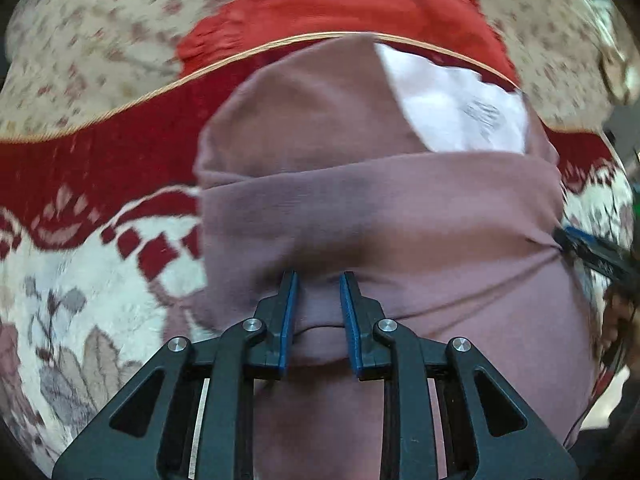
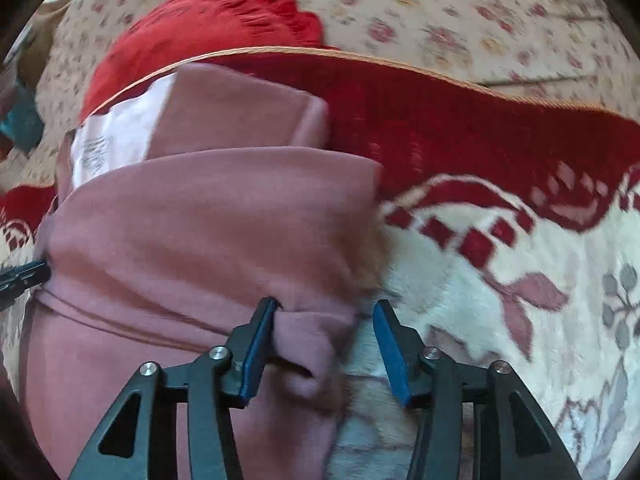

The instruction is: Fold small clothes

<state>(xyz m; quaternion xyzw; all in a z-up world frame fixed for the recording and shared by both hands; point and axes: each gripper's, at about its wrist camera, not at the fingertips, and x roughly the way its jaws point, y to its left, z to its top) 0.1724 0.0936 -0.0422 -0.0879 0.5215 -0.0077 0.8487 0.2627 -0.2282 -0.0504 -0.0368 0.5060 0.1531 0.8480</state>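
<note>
The pink shirt (image 1: 380, 216) lies half folded on the red and white rug (image 1: 100, 264). My left gripper (image 1: 319, 280) and right gripper (image 2: 325, 306) both stand open, cloth between their jaws. I should let go gently and keep the fold flat.

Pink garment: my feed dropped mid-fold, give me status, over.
Left gripper open, pads astride pink garment. Right gripper open, bunched corner between its pads. Garment folded over on patterned blanket; red cloth behind, nothing blocking.
</note>
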